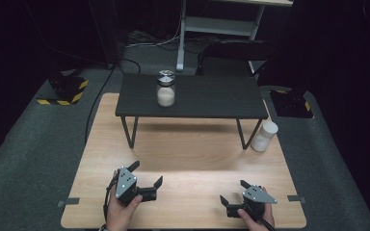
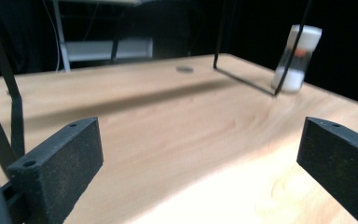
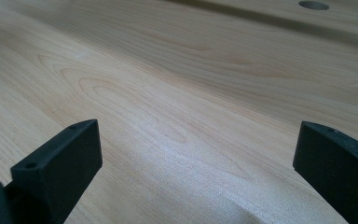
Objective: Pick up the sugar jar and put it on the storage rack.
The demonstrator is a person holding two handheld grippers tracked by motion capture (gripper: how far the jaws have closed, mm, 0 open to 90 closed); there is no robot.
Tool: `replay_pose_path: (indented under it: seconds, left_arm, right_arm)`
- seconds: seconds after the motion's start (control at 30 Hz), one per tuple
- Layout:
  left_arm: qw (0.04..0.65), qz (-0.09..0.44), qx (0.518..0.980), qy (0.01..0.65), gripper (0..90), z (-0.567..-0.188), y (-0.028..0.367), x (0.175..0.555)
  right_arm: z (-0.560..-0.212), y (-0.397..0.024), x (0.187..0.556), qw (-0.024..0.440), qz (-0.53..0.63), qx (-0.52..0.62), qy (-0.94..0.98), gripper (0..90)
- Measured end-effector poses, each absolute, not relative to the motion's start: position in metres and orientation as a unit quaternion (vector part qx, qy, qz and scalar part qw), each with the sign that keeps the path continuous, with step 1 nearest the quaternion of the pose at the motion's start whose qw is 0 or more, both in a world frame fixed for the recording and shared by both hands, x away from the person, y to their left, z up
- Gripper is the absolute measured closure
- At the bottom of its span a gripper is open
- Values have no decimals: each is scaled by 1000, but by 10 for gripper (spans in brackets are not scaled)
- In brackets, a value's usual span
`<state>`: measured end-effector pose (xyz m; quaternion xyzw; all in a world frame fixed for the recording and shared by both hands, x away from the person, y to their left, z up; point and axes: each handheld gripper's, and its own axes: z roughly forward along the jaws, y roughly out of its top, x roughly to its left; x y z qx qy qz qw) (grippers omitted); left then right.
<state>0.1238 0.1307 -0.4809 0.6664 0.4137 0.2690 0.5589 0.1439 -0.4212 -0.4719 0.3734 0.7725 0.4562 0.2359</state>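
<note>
Both tools sit low at the near edge of the wooden table (image 1: 183, 154) in the high view. Held in the person's left hand, the left gripper (image 1: 147, 177) has its jaws spread wide with nothing between them, pointing toward the middle of the table. Held in the right hand, the right gripper (image 1: 235, 191) is likewise spread and empty (its jaws point leftward, toward the other tool). Well beyond them a small black stand (image 1: 190, 98) rests on the table, and on its top stands a glass jar (image 1: 165, 88) with a shiny lid, its lower part filled with something white and powdery. A white bottle (image 1: 264, 136) stands on the wood just beside the stand's right leg.

From the left gripper view, the two black jaws rise far apart over bare wood, gripping nothing. The white bottle (image 2: 298, 57) shows far off at upper right, behind the stand's thin black leg (image 2: 294, 49), its contents too blurred to tell.

From the right gripper view, the jaws again stand wide apart above the wood grain, touching nothing; a round hole (image 3: 313, 5) in the tabletop shows at the top edge.
</note>
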Motion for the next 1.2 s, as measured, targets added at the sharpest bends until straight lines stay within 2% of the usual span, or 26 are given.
replay_pose_path:
  seconds: [0.23,0.73,0.93,1.2]
  left_arm:
    - [538,252,687,419,2,-490,139,114]
    - [474,264,735,407,2,-490,130,114]
    - [461,264,750,394,2,-486,127,118]
    - [463,264,749,393,3,-487,127,117]
  right_arm:
    - [-472,-421,144,236,455,372,774,11]
    - [-472,-419,142,242,452,365,777,11]
    - [-474,-421,140,245,459,364,772,11]
    - [-474,-418,138,250,456,358,776,11]
